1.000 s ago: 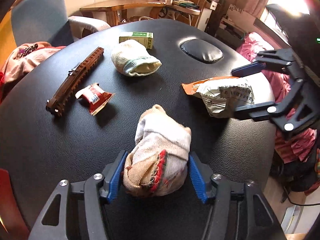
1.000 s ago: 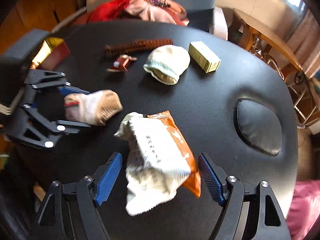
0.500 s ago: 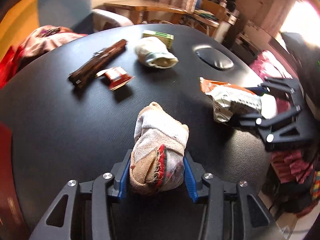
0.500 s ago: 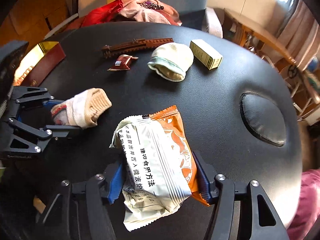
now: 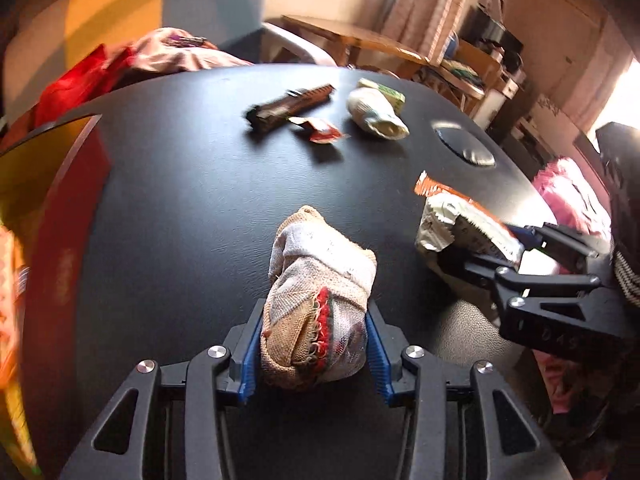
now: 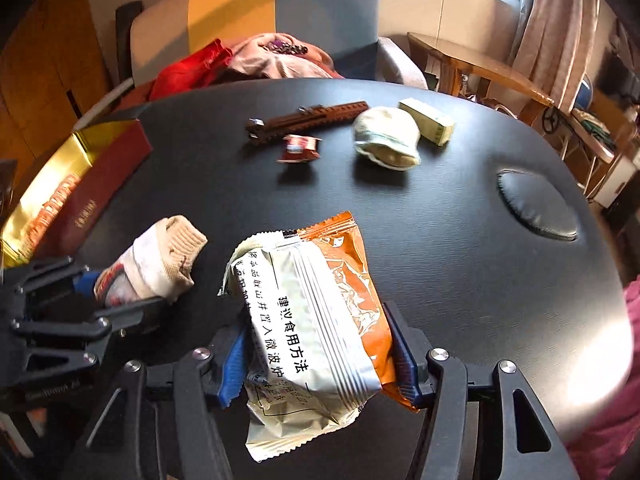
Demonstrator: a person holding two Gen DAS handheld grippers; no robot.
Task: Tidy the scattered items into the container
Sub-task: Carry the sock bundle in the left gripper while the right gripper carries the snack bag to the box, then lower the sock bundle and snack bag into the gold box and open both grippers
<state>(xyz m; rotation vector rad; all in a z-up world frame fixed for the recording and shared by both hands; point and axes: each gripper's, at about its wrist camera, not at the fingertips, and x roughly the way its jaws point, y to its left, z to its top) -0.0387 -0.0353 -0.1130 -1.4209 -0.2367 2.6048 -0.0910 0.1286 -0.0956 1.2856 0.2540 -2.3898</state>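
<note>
- Firmly pinched between the blue pads of the left gripper [image 5: 314,354], the rolled beige sock [image 5: 316,300] with red stitching is held up off the black table [image 5: 180,208]; the jaws are clamped on its sides.
- Over on the other side, the right gripper [image 6: 320,356] has its jaws pressed against a silver-and-orange snack packet [image 6: 316,312], which sticks out ahead of the fingers, clear of the tabletop.
- Both held items sit near each other above the near edge of the table, the sock to the left of the packet in the right wrist view.
- At the table's left edge stands the open container [image 6: 100,184], a dark red box with a gold lining.
- Farther back on the table lie a brown comb-like bar [image 6: 308,120], a small red wrapper [image 6: 299,149] just in front of it, a pale rolled sock [image 6: 386,138], and a small yellow-green carton [image 6: 428,121] touching or just beside that sock.
- Behind the table, a chair [image 6: 320,4] carries heaped red and pink clothes [image 6: 248,60].
</note>
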